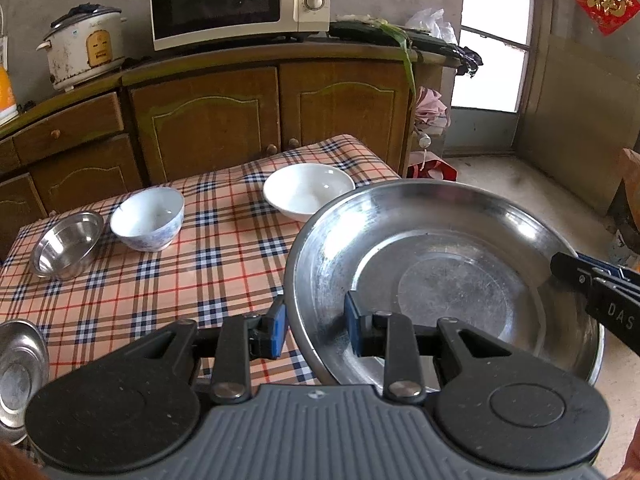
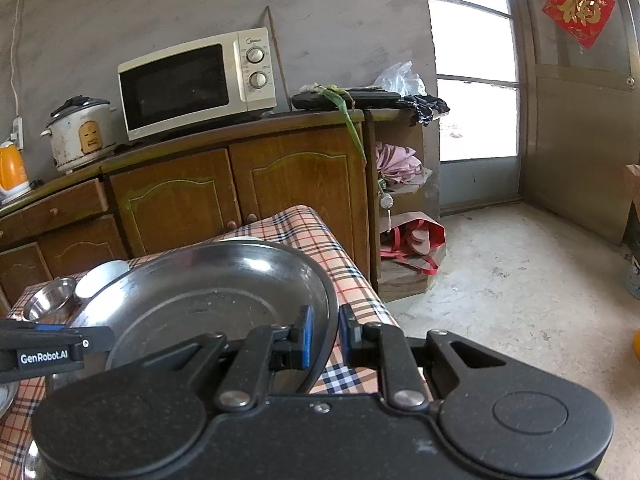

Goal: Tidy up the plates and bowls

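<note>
A large, shallow steel plate (image 1: 460, 280) hangs above the right end of the plaid table (image 1: 180, 280), held between both grippers. My left gripper (image 1: 316, 328) is shut on its near-left rim, one blue pad inside and one outside. My right gripper (image 2: 324, 332) is shut on the opposite rim of the steel plate (image 2: 208, 292); its tip shows as the right gripper (image 1: 568, 268) in the left wrist view. On the table stand a white bowl (image 1: 308, 190), a blue-patterned bowl (image 1: 148, 218) and a small steel bowl (image 1: 66, 244).
Another steel dish (image 1: 18, 372) lies at the table's near-left edge. Behind the table runs a wooden cabinet (image 1: 208, 120) bearing a microwave (image 1: 240, 0) and a rice cooker (image 1: 84, 48). Bare concrete floor (image 2: 520, 280) lies to the right, with a red bag (image 2: 416, 240) by the cabinet.
</note>
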A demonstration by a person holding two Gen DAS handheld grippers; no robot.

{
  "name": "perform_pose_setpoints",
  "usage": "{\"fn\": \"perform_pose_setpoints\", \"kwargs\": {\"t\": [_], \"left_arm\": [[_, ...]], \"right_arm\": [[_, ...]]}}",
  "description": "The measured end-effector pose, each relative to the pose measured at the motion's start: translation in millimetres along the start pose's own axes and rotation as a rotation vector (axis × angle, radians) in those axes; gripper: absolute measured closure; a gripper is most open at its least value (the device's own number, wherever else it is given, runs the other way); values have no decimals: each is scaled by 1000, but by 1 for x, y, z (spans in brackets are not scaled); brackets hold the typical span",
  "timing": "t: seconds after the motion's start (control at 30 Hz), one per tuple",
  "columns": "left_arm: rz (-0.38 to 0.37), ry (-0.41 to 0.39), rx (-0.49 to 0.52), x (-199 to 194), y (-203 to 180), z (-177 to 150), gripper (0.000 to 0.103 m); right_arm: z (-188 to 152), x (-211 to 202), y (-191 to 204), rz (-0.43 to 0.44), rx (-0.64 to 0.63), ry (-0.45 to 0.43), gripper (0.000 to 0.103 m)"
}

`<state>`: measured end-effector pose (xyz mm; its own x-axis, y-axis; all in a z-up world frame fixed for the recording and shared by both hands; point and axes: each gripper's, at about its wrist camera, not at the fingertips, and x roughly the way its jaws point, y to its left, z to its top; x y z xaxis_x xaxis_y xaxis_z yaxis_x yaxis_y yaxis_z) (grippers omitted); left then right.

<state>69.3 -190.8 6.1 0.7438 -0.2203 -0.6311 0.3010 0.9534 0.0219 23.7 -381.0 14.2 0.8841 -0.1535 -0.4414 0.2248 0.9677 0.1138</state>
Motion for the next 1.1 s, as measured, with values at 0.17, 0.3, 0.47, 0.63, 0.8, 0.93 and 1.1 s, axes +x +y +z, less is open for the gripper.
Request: {"fn": "perform_pose_setpoints", "kwargs": {"t": [0.17, 0.3, 0.47, 0.63, 0.8, 0.93, 1.1], "left_arm": [[2, 3, -4, -3, 8, -4, 73], [9, 3, -8, -8, 14, -8, 73], [24, -2, -9, -12, 19, -10, 73], [37, -5, -10, -16, 24, -13, 73], [45, -6, -11, -19, 29, -17, 73], [51, -1, -18, -21, 33, -20, 72], [63, 3, -24, -25, 40, -26, 72]], "right_arm": [[-1, 0, 8, 8, -12, 8, 84], [-1, 0, 15, 18, -22, 11, 84], [-2, 0, 22, 31, -28, 14, 84], [-4, 1, 28, 41, -36, 19, 84], [-6, 1, 34, 50, -44, 23, 84], [-8, -1, 39, 62, -48, 27, 84], [-13, -2, 48, 74, -54, 32, 84]]}}
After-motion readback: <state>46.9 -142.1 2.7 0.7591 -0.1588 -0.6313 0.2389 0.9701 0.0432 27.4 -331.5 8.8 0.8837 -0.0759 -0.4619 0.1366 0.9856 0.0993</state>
